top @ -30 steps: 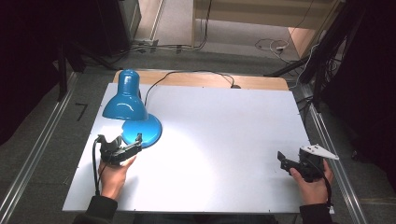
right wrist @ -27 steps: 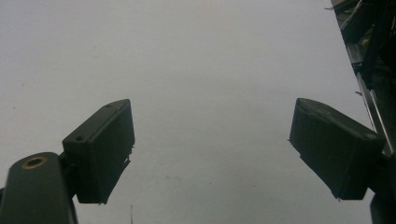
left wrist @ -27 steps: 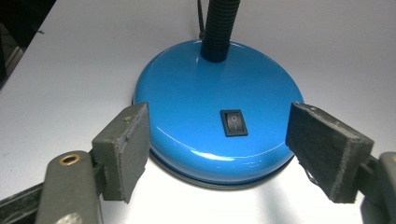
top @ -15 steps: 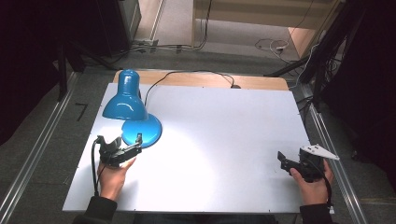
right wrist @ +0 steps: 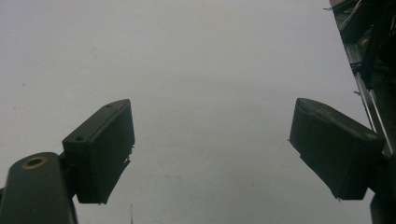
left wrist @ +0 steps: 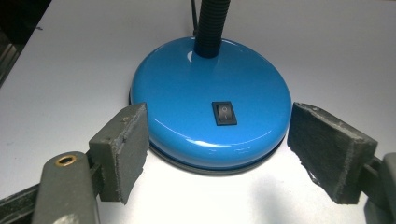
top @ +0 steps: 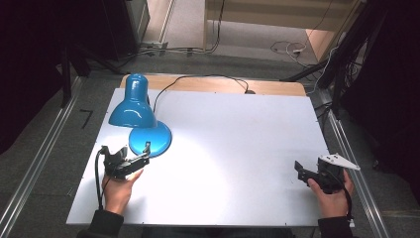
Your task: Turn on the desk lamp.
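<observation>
A blue desk lamp stands at the table's left, its shade (top: 130, 105) bent down over its round base (top: 151, 139). In the left gripper view the base (left wrist: 187, 88) carries a black rocker switch (left wrist: 223, 113) and a black flexible neck (left wrist: 212, 23). My left gripper (top: 145, 153) (left wrist: 219, 140) is open, and its pads (left wrist: 122, 149) stand on either side of the base's near edge; I cannot tell whether the left pad touches it. My right gripper (top: 298, 168) (right wrist: 212, 140) is held open at the table's right front, with bare table between its jaws.
The white table top (top: 233, 139) is lit brightly beside the lamp base. A black power cord (top: 198, 78) runs from the lamp to the back edge, over a wooden strip (top: 267, 87). Metal rails (top: 34, 163) flank the table on both sides.
</observation>
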Action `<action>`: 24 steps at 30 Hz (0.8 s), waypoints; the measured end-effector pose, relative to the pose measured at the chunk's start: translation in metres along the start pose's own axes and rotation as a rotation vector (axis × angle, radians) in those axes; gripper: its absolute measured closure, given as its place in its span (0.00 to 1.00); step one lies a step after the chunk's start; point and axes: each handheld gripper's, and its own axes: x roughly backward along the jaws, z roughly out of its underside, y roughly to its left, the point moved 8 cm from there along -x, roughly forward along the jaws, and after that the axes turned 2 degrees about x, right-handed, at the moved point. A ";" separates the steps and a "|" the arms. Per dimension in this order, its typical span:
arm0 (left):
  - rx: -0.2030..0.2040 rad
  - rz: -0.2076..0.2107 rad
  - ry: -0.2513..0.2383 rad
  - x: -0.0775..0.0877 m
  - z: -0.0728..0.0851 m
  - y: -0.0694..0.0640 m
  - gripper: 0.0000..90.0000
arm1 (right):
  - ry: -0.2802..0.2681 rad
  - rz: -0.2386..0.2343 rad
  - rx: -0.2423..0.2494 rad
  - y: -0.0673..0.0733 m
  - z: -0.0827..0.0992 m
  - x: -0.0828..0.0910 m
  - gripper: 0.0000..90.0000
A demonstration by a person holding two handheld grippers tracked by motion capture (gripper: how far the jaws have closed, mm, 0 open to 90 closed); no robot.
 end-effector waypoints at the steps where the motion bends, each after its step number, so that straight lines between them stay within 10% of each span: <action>1: -0.004 0.001 0.002 0.001 0.000 0.000 0.24 | -0.001 -0.001 0.001 0.000 0.000 0.000 0.14; 24: -0.007 0.011 0.005 0.011 0.006 0.000 0.24 | 0.000 -0.002 0.002 0.000 0.000 0.000 0.14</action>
